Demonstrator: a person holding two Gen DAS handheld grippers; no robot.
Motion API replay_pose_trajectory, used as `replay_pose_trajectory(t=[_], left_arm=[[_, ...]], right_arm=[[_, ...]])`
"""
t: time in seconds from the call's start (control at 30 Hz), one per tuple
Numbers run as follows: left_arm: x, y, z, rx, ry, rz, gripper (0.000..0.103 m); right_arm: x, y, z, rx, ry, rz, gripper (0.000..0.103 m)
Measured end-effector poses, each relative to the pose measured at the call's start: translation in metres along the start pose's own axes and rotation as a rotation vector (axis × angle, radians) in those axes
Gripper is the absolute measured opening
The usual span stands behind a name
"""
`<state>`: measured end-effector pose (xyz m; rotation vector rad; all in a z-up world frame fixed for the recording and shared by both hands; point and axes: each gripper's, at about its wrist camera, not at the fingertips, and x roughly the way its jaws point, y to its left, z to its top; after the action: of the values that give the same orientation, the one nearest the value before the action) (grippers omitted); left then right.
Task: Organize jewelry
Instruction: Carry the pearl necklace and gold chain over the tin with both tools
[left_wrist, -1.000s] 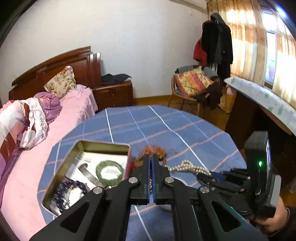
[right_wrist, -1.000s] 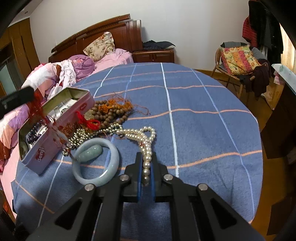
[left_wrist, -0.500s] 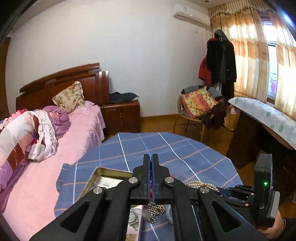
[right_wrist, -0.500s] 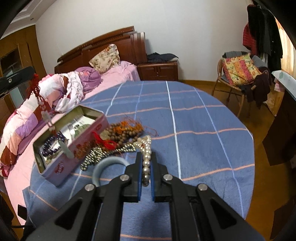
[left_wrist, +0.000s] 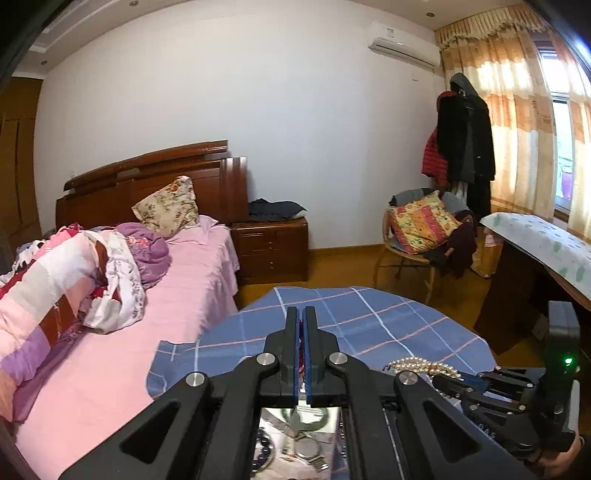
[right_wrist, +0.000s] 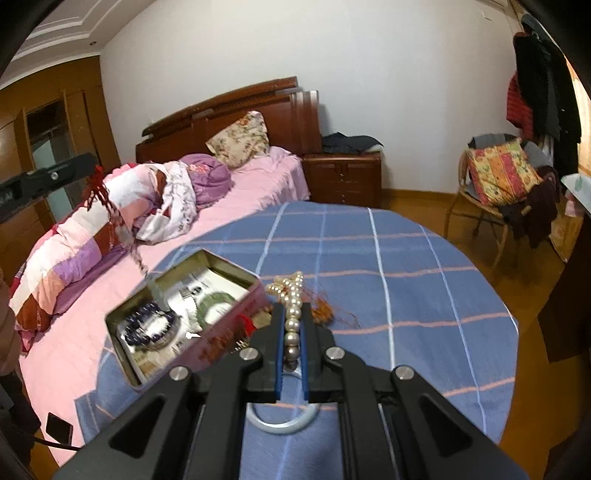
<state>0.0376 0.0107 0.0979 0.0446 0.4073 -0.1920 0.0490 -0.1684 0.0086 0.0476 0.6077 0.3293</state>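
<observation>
My right gripper (right_wrist: 291, 314) is shut on a pearl necklace (right_wrist: 290, 291) and holds it above the blue checked table (right_wrist: 406, 266). My left gripper (left_wrist: 300, 325) is shut on a red-tasselled bead chain (right_wrist: 110, 221), which hangs down over the open tin box (right_wrist: 229, 321). The left gripper shows at the left edge of the right wrist view (right_wrist: 92, 166). The tin holds a dark bead bracelet (right_wrist: 147, 325) and a green bangle (right_wrist: 214, 302). A pale jade bangle (right_wrist: 280, 424) lies on the table under my right gripper.
Brown wooden beads with orange cord (right_wrist: 325, 310) lie beside the tin. A pink bed (right_wrist: 229, 199) runs along the table's left. A nightstand (right_wrist: 343, 173) and a chair with cushions (right_wrist: 498, 177) stand behind. A dark desk (left_wrist: 535, 251) is at right.
Both grippers have risen. The left lifted the red-tasselled chain off the table and holds it over the tin. The right raised the pearl necklace higher.
</observation>
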Motion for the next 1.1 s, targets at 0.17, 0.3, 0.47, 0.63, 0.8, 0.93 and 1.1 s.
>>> replay_pose_trajectory(t=[0.17,0.3,0.47,0.63,0.8,0.93,1.1], left_arm=[[0.004,0.013,-0.003,-0.018,0.011,0.031,0.0],[0.012,0.023,-0.011,-0.041,0.041,0.042,0.0],[0.017,0.031,-0.02,-0.056,0.061,0.056,0.0],[0.017,0.041,-0.022,-0.067,0.067,0.066,0.0],[0.021,0.05,-0.024,-0.077,0.076,0.075,0.0],[0.024,0.056,-0.026,-0.086,0.084,0.083,0.0],[0.03,0.062,-0.029,-0.094,0.098,0.087,0.0]], right_arm=[[0.003,0.019,0.011,-0.027,-0.015,0.033,0.009],[0.007,0.034,0.019,-0.05,-0.026,0.06,0.009],[0.012,0.05,0.026,-0.08,-0.034,0.086,0.009],[0.019,0.063,0.031,-0.099,-0.03,0.109,0.009],[0.028,0.073,0.03,-0.111,-0.015,0.131,0.009],[0.033,0.078,0.029,-0.119,-0.003,0.138,0.009],[0.041,0.083,0.029,-0.129,0.008,0.138,0.009]])
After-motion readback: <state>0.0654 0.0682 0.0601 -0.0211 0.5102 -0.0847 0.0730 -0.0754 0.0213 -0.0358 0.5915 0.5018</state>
